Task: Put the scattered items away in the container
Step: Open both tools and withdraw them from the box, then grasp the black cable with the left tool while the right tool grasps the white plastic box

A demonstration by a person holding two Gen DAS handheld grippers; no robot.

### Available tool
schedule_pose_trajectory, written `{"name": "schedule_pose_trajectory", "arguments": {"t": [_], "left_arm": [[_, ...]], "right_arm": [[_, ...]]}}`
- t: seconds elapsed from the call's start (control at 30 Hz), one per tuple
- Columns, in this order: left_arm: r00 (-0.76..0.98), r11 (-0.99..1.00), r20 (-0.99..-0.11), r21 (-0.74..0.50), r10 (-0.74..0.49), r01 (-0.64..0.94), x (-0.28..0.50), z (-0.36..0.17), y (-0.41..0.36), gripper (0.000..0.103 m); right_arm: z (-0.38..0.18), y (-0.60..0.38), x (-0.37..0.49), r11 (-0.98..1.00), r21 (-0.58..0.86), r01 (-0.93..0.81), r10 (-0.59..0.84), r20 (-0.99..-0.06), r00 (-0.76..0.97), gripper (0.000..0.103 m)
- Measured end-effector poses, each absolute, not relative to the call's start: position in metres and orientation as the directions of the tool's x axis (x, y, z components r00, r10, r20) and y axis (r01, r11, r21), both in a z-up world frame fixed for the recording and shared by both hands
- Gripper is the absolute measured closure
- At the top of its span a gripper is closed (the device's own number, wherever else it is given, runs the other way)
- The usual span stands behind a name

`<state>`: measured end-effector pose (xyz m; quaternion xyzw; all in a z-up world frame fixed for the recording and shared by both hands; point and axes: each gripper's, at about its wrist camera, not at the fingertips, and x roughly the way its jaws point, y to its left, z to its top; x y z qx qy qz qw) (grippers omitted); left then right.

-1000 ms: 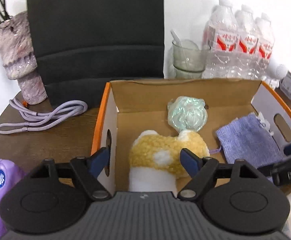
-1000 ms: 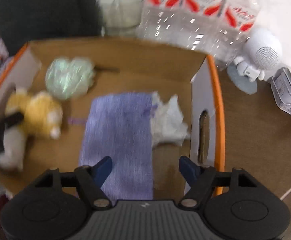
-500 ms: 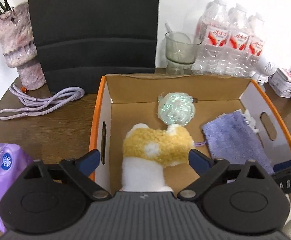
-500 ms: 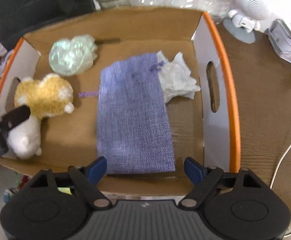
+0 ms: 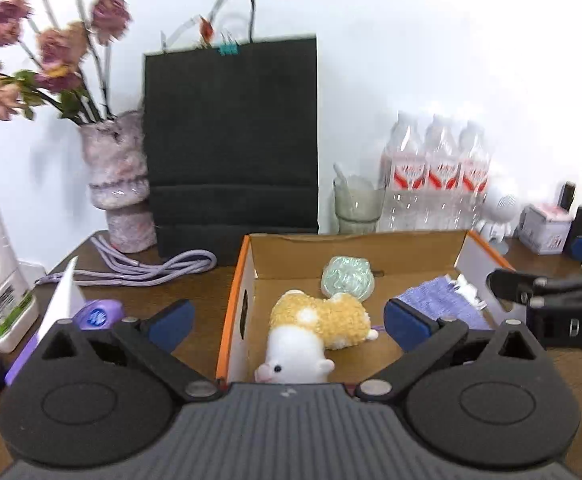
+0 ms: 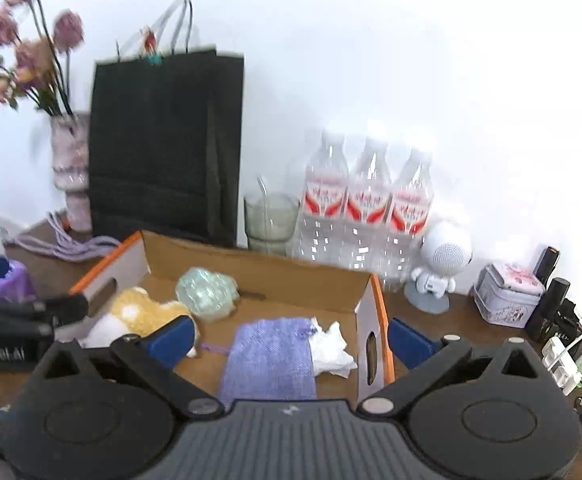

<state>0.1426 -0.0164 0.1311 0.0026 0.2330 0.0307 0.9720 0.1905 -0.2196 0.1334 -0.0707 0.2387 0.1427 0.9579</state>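
1. Left gripper (image 5: 287,322): jaws still opening, spread wide. Nothing is pressed between the blue pads; the plush toy (image 5: 319,326) sits past them, loose in the cardboard box (image 5: 371,254).
2. Right gripper (image 6: 289,340): jaws opening too, very wide, holding nothing. The purple pouch (image 6: 269,356) lies flat on the box floor beyond them.
3. Hidden: the plush's lower end is cut off by the left gripper body; only its white head and one eye show. The pouch's near edge is hidden behind the right gripper body.
4. Box's near wall is not visible in either view. It has orange rims, white side walls with slot handles and a brown corrugated inside.
5. Crumpled white tissue (image 6: 333,350) touches the pouch's right edge, by the right wall.
6. Pale green shiny wrapped lump (image 5: 347,280) near the back wall; I cannot tell what it is.
7. Plush: fuzzy yellow with white patches, lying on its side. Pouch: coarse woven fabric, rectangular.
8. Flowers (image 5: 39,52) are blurred; the vase (image 5: 119,184) is mottled pink. A matte black paper bag (image 5: 231,140) stands behind the box.
9. Lilac cord (image 5: 151,266) lies coiled on the wooden table (image 5: 203,320), outside the box; purple tissue pack (image 5: 95,316) is partly hidden.
10. Shrink-wrapped water bottles (image 6: 367,208), a glass cup (image 6: 271,220) and a white robot figure (image 6: 441,264) sit at the back.
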Motion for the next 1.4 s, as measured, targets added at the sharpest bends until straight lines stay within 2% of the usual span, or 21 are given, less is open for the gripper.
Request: {"name": "schedule_pose_trajectory", "arguments": {"t": [0.13,0.27,0.4,0.47,0.6,0.77,1.0,1.2,1.27,1.3,1.4], "left_arm": [[0.922,0.997,-0.379,0.01,0.076,-0.078,0.088,0.135,-0.015,0.0],[0.95,0.997,-0.302,0.035,0.078,-0.071,-0.004,0.124,-0.018,0.0],[0.951,0.999,-0.31,-0.034,-0.004,-0.007,-0.089,0.096,-0.02,0.0],[0.95,1.0,-0.311,-0.001,-0.001,0.001,-0.119,0.082,-0.023,0.0],[0.946,0.998,-0.324,0.067,0.03,-0.009,-0.146,0.068,-0.026,0.0],[0.94,0.999,-0.339,0.035,0.034,-0.023,-0.138,0.068,-0.018,0.0],[0.932,0.998,-0.361,0.056,0.029,-0.01,-0.091,0.071,-0.009,0.0],[0.869,0.989,-0.472,-0.049,-0.146,0.14,-0.021,0.065,-0.025,0.001],[0.84,0.983,-0.511,-0.074,-0.183,0.169,0.01,0.06,-0.036,0.008],[0.823,0.979,-0.53,-0.094,-0.204,0.182,0.025,0.058,-0.04,0.014],[0.748,0.966,-0.612,-0.148,-0.259,0.213,0.064,0.047,-0.05,0.025]], "right_arm": [[0.138,-0.235,0.147,0.956,-0.005,-0.293,0.267,-0.392,0.88,0.0],[0.131,-0.245,0.066,0.96,-0.056,-0.275,0.242,-0.331,0.912,0.0],[0.103,-0.265,-0.032,0.964,0.009,-0.265,0.255,-0.313,0.915,0.0],[0.086,-0.271,-0.074,0.959,0.042,-0.279,0.278,-0.313,0.908,0.0],[0.059,-0.271,-0.128,0.961,-0.024,-0.275,0.252,-0.33,0.91,0.0],[0.054,-0.264,-0.147,0.955,-0.048,-0.293,0.265,-0.31,0.913,0.0],[0.064,-0.262,-0.105,0.961,-0.069,-0.269,0.235,-0.314,0.92,0.0],[0.055,-0.261,-0.05,0.968,-0.057,-0.245,0.204,-0.396,0.896,0.001],[0.055,-0.259,-0.022,0.973,-0.037,-0.228,0.191,-0.425,0.885,0.005],[0.054,-0.259,-0.009,0.976,-0.031,-0.214,0.179,-0.441,0.879,0.009],[0.049,-0.265,0.025,0.982,-0.02,-0.186,0.154,-0.479,0.864,0.01]]}}
